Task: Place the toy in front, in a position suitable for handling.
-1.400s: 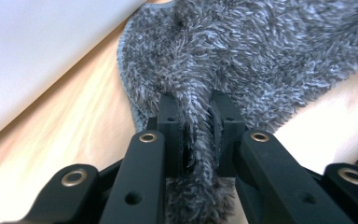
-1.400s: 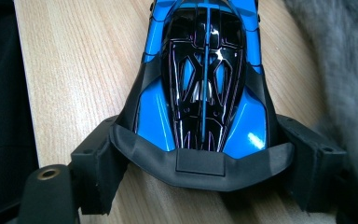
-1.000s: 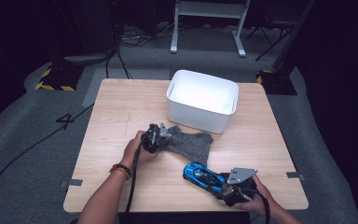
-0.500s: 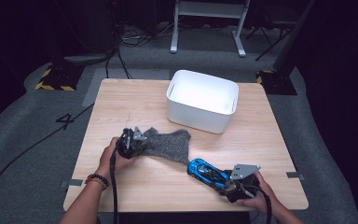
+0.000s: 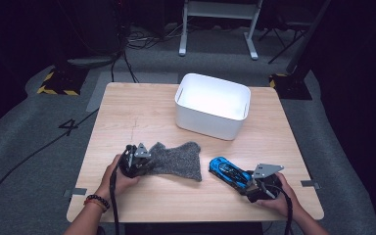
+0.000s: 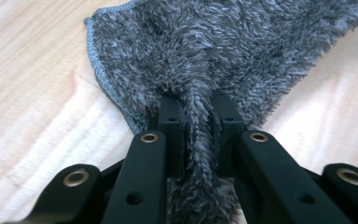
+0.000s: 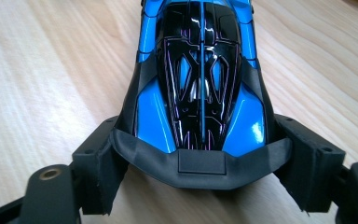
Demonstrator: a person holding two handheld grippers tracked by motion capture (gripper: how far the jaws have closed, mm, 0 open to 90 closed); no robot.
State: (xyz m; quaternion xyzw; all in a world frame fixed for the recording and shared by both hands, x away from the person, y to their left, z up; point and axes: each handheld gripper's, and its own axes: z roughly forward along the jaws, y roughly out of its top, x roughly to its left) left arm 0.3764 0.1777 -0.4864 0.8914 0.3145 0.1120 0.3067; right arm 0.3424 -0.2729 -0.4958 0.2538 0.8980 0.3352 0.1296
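Your table and what rests on it

You have a light wooden table point(image 5: 142, 112) on a grey floor. Toward its far side, a little right of the middle, stands a white bin point(image 5: 212, 111). Nearer you, a fuzzy grey cloth point(image 5: 178, 160) lies flat on the wood left of centre, its left end bunched up off the surface. Just beside the cloth's right edge, a blue and black toy car point(image 5: 227, 171) sits on the tabletop, angled with its nose toward the cloth. Cloth and car lie near each other, well apart from the bin.
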